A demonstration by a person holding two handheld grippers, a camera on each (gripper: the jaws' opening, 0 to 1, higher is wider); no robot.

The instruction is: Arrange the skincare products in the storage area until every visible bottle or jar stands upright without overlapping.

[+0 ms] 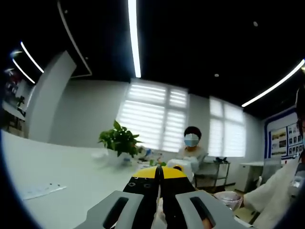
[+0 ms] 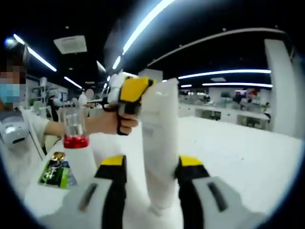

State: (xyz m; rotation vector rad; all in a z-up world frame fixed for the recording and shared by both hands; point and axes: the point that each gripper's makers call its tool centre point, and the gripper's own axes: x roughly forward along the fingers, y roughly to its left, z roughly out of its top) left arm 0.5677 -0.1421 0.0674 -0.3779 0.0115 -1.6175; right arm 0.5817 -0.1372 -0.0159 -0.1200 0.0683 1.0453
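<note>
The right gripper (image 2: 148, 186) has its jaws closed on a white tube (image 2: 159, 152), held upright above the white table (image 2: 238, 152). The left gripper (image 1: 159, 191) has its jaws pressed together on nothing, raised beside the tube. A clear jar (image 2: 75, 129) with a red base stands upright nearby. Nothing looks placed yet; the tube still needs setting down.

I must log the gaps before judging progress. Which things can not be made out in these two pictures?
- Left gripper view: left gripper fingers pressed together hide anything between them.
- Right gripper view: white tube, its base cut off between the right gripper fingers.
- Right gripper view: green packet, label too small and blurred.
</note>
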